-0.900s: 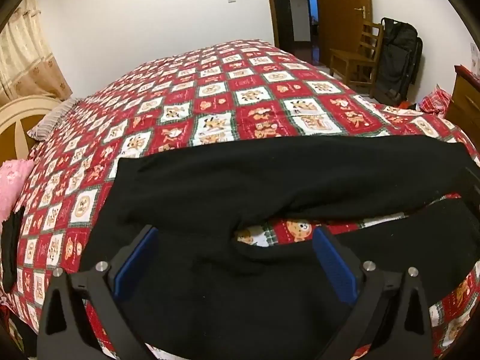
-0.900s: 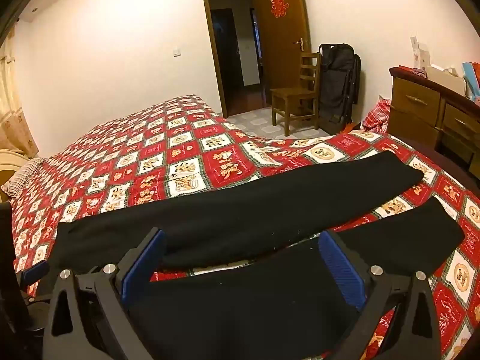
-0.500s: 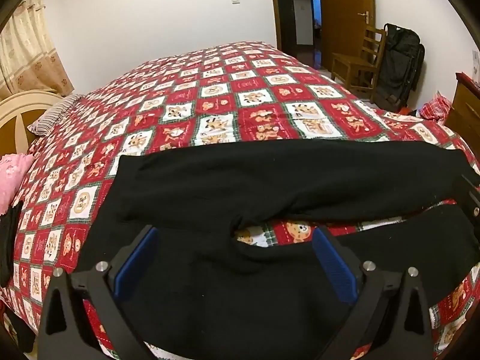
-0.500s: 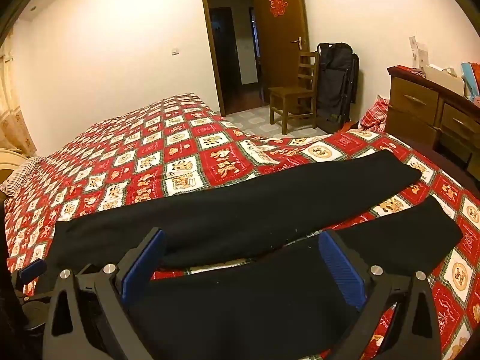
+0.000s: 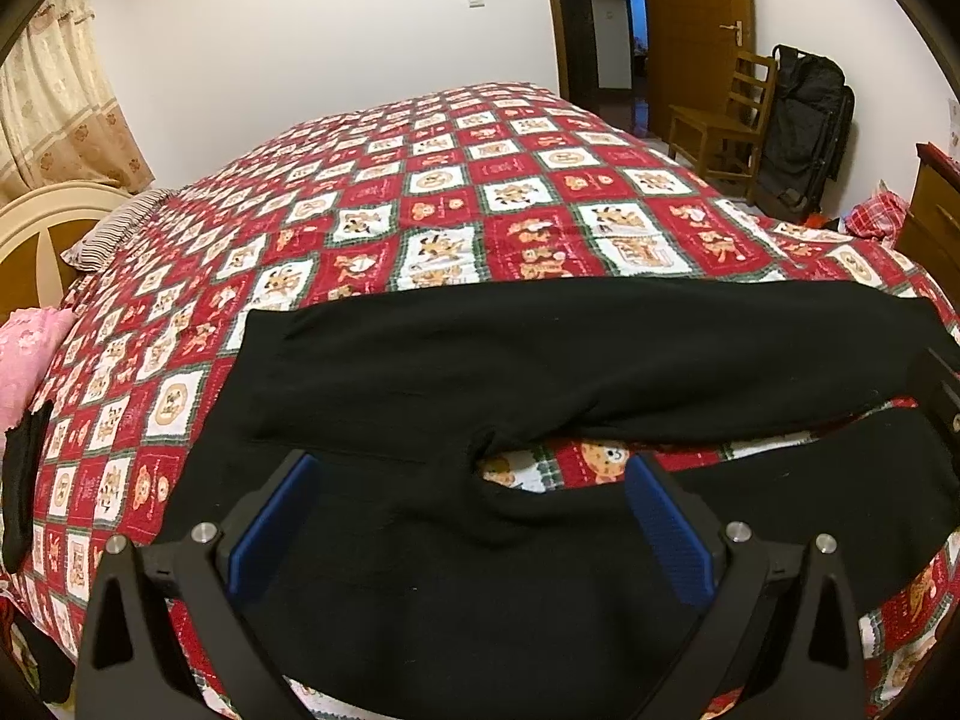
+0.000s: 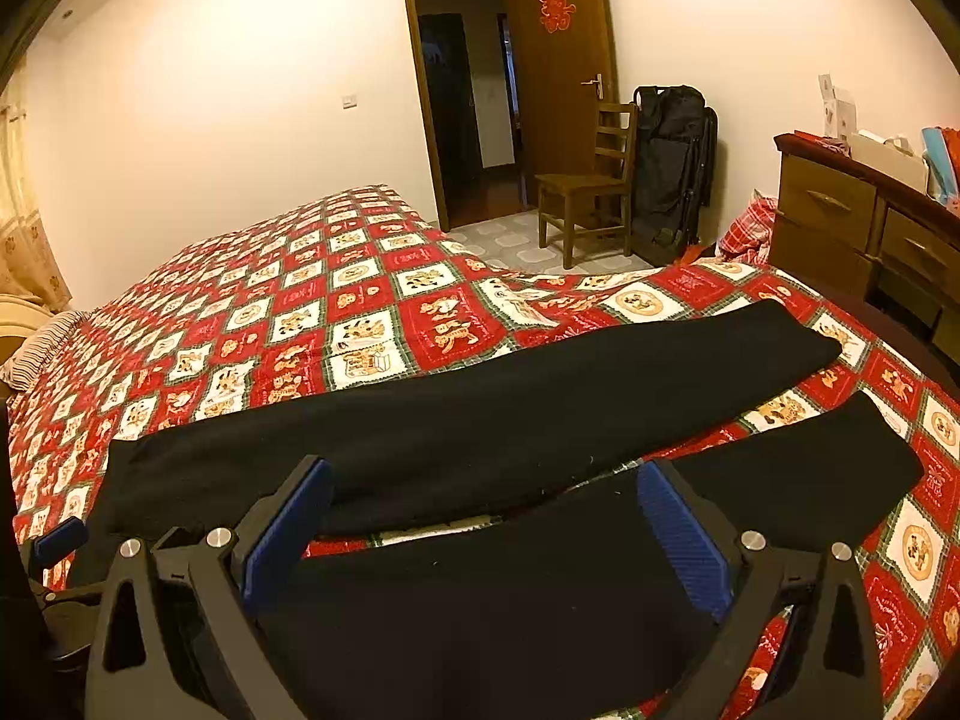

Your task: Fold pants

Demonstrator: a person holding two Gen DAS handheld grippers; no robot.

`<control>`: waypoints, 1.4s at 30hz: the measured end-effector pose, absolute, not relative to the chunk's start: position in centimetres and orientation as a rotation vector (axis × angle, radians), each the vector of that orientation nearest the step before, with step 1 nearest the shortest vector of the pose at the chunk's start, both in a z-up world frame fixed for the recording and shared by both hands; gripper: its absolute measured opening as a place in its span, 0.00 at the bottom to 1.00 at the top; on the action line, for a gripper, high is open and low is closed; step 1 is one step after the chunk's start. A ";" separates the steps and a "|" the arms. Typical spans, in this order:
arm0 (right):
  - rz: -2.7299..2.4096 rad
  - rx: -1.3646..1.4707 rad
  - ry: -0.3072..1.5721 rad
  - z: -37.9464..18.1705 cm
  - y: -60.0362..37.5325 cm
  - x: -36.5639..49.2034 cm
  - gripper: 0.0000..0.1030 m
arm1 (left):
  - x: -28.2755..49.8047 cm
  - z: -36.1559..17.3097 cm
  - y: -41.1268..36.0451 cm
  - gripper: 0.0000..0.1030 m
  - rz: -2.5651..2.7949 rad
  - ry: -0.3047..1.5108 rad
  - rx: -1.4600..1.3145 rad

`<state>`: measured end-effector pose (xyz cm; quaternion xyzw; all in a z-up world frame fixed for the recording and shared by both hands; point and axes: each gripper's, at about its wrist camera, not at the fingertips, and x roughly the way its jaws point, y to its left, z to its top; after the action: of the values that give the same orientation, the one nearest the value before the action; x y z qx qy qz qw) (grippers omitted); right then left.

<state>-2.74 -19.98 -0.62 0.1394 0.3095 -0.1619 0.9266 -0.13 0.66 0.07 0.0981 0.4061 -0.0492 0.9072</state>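
Note:
Black pants [image 5: 540,360] lie spread flat on the red patterned bedspread [image 5: 456,192], waist at the left, both legs running right with a gap at the crotch. My left gripper [image 5: 468,516] is open and empty, hovering over the seat and near leg. In the right wrist view the pants [image 6: 510,420] show both legs ending at the right. My right gripper [image 6: 486,522] is open and empty above the near leg. The left gripper's blue fingertip [image 6: 57,537] shows at that view's left edge.
A wooden chair [image 6: 585,186], black bag [image 6: 672,168] and open doorway stand beyond the bed. A wooden dresser [image 6: 870,222] is at the right. A pink pillow [image 5: 27,354] and a dark item [image 5: 21,480] lie at the bed's left edge.
Both grippers have drawn back and risen slightly, so the pants sit a little lower in view. The pants have not moved and both jaws stay open.

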 end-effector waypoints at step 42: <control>-0.336 0.293 0.686 -1.6 -19.6 -2.1 0.99 | -0.3 -0.2 0.7 1.00 -0.073 0.834 0.239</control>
<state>-2.10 -19.58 -1.60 0.1424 0.3336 -0.1632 0.9175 -0.29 0.71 -0.15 0.1157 0.4039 -0.0352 0.9068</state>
